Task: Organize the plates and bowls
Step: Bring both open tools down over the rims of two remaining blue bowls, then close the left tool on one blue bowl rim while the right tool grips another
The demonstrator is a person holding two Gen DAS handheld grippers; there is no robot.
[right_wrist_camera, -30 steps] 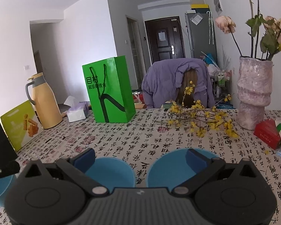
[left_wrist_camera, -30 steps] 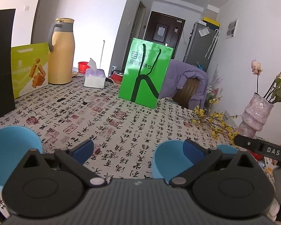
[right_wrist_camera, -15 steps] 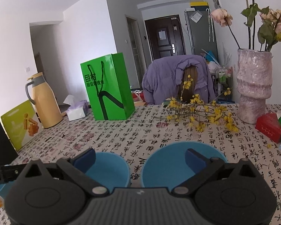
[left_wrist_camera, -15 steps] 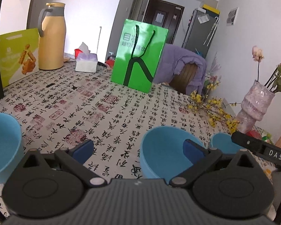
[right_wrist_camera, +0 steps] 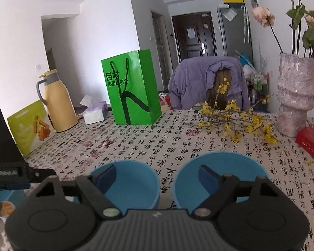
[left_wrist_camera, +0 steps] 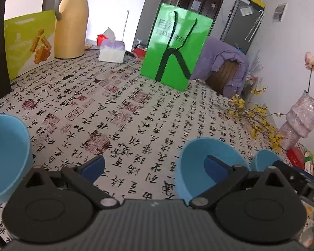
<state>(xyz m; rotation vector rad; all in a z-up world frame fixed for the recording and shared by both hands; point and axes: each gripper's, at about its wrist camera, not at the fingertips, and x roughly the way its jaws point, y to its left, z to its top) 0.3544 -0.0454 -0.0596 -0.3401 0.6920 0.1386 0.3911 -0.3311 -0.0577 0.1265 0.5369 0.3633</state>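
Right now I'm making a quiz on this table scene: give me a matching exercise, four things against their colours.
Things:
1. bag
2. flask
3. jacket
4. bowls

Colours:
A. purple
B. blue
C. green
D. yellow

Pairs: 1-C, 2-D, 3-A, 4-B

Both tongs look alike: the left tongs [left_wrist_camera: 153, 166] and right tongs [right_wrist_camera: 158, 176] have a ribbed dark-grey body, two round black hubs, black linkage arms on silver pivot pins, and blue finger pads [right_wrist_camera: 105, 177].
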